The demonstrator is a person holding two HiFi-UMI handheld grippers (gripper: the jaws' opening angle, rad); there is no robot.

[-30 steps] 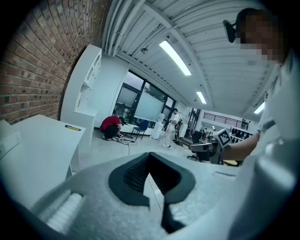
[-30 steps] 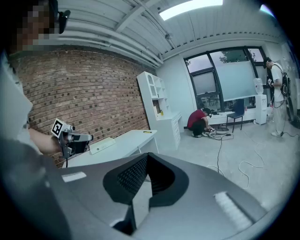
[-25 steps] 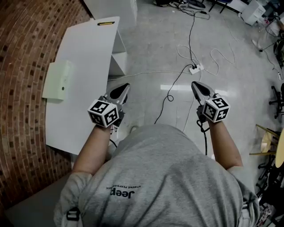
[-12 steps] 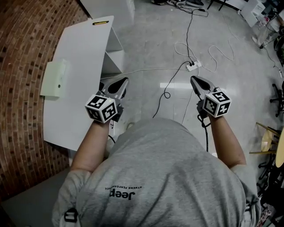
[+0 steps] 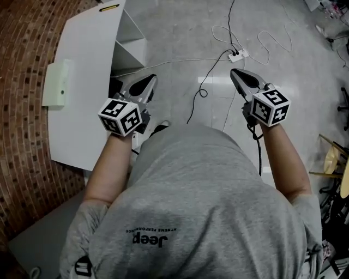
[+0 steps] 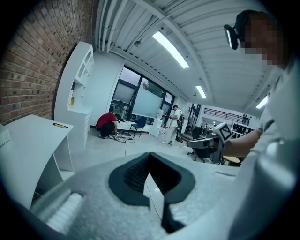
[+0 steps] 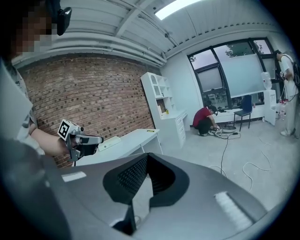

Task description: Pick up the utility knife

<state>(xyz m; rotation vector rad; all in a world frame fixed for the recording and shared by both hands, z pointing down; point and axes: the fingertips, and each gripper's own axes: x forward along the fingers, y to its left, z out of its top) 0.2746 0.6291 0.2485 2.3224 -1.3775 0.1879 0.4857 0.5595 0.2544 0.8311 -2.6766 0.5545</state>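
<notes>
The yellow-and-black utility knife (image 5: 109, 7) lay flat at the far end of the white desk (image 5: 82, 82), close to its far right corner and well apart from both grippers. A red brick wall (image 5: 22, 136) ran along the desk's left side, and a pale green rectangular box (image 5: 54, 83) sat on the desk against its left edge, nearer the person than the knife. The left gripper (image 5: 148, 82), its marker cube toward the wearer of a grey T-shirt (image 5: 202, 207), hung just off the desk's right edge with its jaws pressed together and nothing between them. The right gripper (image 5: 235, 73) was held farther right of the desk, over the grey polished floor (image 5: 180, 32), its jaws likewise closed and empty. A white power strip (image 5: 238, 54) with trailing black and white cables lay on the floor well right of the desk. Beyond the desk's far end, a person in a red top (image 6: 107, 124) crouched on the floor.
</notes>
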